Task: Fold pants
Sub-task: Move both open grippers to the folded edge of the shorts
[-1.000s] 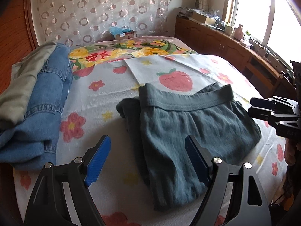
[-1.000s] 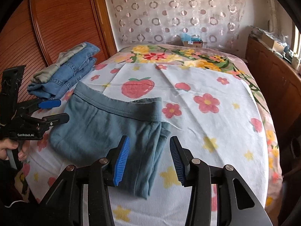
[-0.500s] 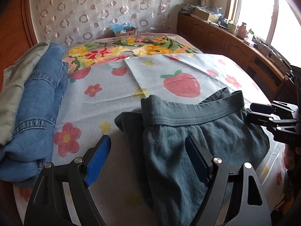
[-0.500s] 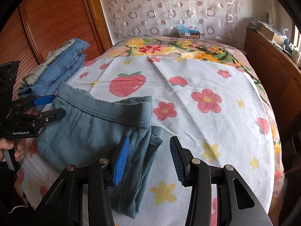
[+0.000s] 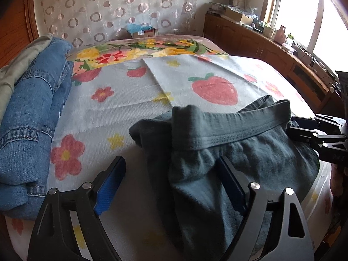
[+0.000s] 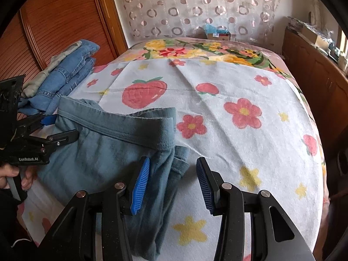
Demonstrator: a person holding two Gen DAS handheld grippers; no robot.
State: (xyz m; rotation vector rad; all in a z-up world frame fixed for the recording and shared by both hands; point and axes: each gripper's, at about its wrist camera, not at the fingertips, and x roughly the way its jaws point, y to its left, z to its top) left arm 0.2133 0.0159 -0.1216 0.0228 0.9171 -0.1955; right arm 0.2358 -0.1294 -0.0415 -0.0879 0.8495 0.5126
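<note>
Grey-green pants [image 5: 228, 152] lie folded on the flowered bed sheet, waistband [image 5: 228, 128] toward the far side. My left gripper [image 5: 171, 180] hovers low over their left part; its jaws are opening, the cloth lies between them and the pads do not press on it. The right wrist view shows the left gripper [image 6: 65, 127] at the waistband's left corner [image 6: 65, 106], held by a hand. My right gripper [image 6: 173, 180] stands half open over the pants' right folded edge [image 6: 178, 158], not pinching it. In the left wrist view the right gripper [image 5: 291, 126] sits by the waistband's right end.
Folded blue jeans [image 5: 32, 119] with an olive garment [image 5: 13, 71] on top are stacked at the bed's left side. The bed sheet [image 6: 239, 130] stretches right and far. Wooden cabinets [image 5: 261, 47] run along the right wall, a wooden door [image 6: 54, 32] stands left.
Both grippers have come lower and closer to the pants, which now fill more of each view. The waistband looks more bunched and raised than before.
</note>
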